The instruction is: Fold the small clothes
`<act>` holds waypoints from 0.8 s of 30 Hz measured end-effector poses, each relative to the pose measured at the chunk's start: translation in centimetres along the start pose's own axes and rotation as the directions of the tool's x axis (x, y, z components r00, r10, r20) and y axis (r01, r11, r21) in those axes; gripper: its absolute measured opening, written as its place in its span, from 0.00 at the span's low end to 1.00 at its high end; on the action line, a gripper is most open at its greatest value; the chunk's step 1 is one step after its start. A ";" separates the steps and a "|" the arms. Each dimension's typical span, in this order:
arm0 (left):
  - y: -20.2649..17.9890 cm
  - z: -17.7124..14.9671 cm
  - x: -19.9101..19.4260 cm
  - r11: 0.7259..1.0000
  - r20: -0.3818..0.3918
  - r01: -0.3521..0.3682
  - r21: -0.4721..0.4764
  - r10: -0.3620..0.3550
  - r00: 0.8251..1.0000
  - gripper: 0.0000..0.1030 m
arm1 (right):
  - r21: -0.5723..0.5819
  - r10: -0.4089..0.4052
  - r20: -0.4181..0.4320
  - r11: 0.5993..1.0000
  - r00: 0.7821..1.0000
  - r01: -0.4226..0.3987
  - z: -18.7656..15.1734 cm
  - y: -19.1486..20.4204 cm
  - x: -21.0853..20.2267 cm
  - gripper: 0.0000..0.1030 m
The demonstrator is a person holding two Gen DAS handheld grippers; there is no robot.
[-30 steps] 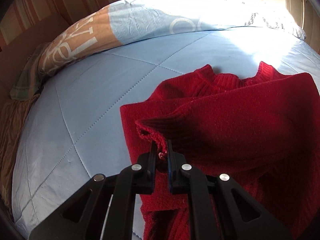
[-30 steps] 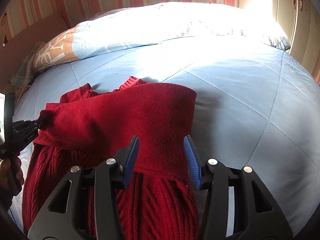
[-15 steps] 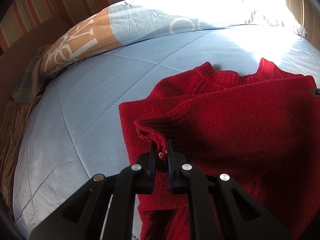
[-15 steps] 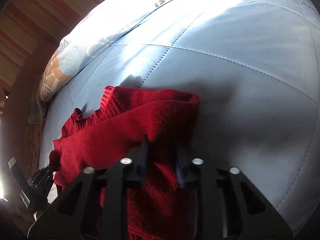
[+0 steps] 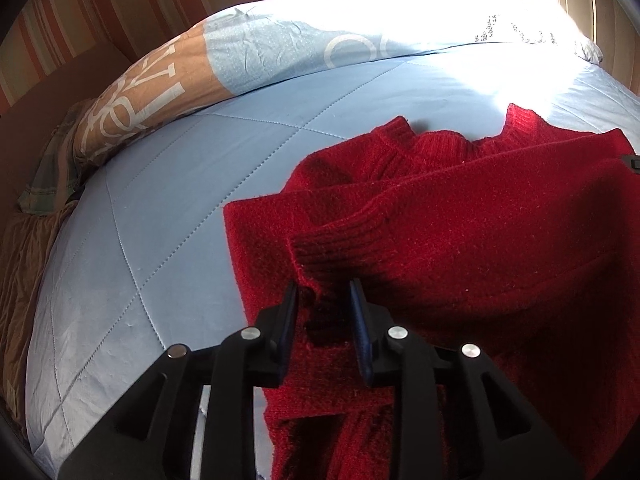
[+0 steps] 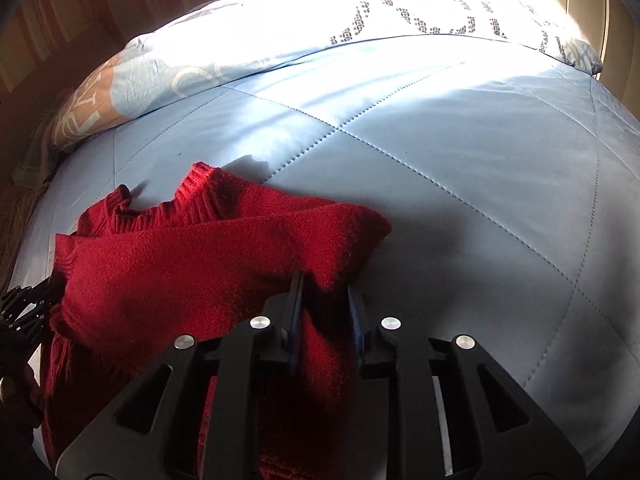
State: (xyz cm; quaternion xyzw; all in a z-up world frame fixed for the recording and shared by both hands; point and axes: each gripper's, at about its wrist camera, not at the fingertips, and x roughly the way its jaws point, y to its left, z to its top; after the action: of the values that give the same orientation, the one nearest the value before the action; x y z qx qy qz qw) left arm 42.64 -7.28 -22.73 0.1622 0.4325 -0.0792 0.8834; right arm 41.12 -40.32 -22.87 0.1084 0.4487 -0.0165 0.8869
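Observation:
A red knit sweater (image 5: 480, 240) lies on the blue quilted bed (image 5: 160, 200), collar away from me, with one sleeve folded across the body. The sleeve's ribbed cuff (image 5: 336, 240) ends just ahead of my left gripper (image 5: 323, 286). Its jaws are opening, and a tip of the cuff hangs loose between them. In the right wrist view the sweater (image 6: 180, 272) has its folded right edge at my right gripper (image 6: 325, 282). Those jaws are opening too, with red knit in the gap between them. The left gripper (image 6: 28, 308) shows at that view's left edge.
A blue and tan printed pillow (image 5: 280, 52) runs along the head of the bed under a striped wall. Brown and checked cloth (image 5: 24, 280) lies off the bed's left side. Bare quilt (image 6: 480, 200) stretches right of the sweater. A hand (image 6: 16, 392) shows at lower left.
The left jaws, pinched on the cuff before, have come apart and the cuff has slackened. The right gripper moved onto the sweater's right fold, closed on it, and has spread again.

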 end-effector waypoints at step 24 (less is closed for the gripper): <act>-2.6 0.9 0.7 0.977 0.012 0.183 -0.109 -0.183 0.983 0.64 | 0.054 -0.005 0.019 0.999 1.000 0.003 -7.5 5.0 -0.5 0.38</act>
State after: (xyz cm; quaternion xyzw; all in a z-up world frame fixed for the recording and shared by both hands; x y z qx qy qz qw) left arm 43.00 -10.01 -23.33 0.0730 0.4486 -0.1364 0.8802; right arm 35.52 -33.94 -25.95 0.1313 0.4396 -0.0314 0.8880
